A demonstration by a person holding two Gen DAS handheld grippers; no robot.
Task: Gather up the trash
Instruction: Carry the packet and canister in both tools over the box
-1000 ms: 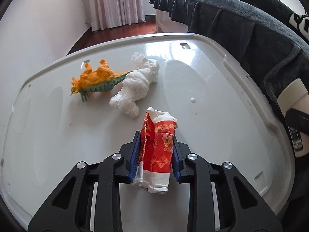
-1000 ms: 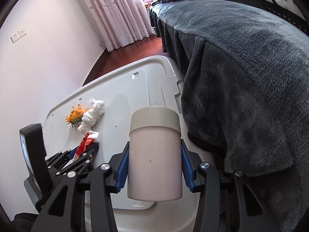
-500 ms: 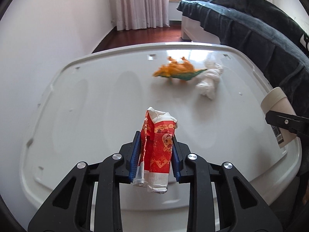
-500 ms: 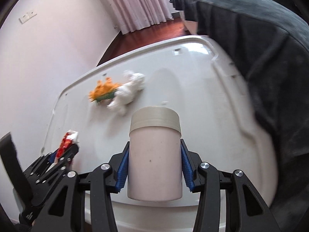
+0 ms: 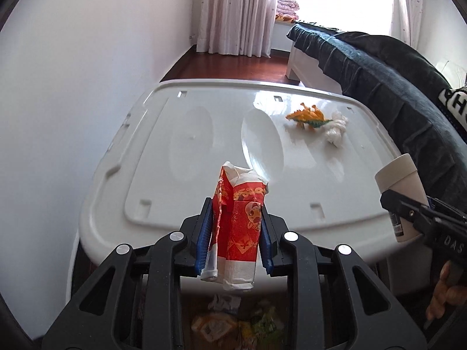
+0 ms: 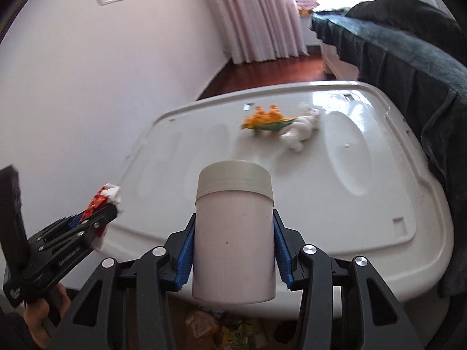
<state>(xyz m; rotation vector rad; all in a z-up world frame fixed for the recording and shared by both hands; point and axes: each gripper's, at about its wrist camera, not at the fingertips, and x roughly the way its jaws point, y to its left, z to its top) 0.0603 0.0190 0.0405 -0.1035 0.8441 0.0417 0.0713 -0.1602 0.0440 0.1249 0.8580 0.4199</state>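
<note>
My left gripper (image 5: 235,233) is shut on a crumpled red and white paper wrapper (image 5: 238,218), held past the near edge of the white bin lid (image 5: 175,175). My right gripper (image 6: 233,250) is shut on a pale pink cup with a beige lid (image 6: 233,227), also off the lid's near edge. The cup shows in the left wrist view (image 5: 401,192), the wrapper in the right wrist view (image 6: 103,201). A crumpled white tissue (image 5: 335,129) lies on the far right of the lid.
An orange and green toy dinosaur (image 5: 309,116) lies beside the tissue (image 6: 302,131). Below both grippers is a container of mixed trash (image 5: 233,323), also seen in the right wrist view (image 6: 227,329). A dark blanket-covered bed (image 5: 394,81) runs along the right. A white wall is on the left.
Both grippers have pulled back from over the lid to past its near edge, still holding the wrapper and the cup. The trash below has come into view.
</note>
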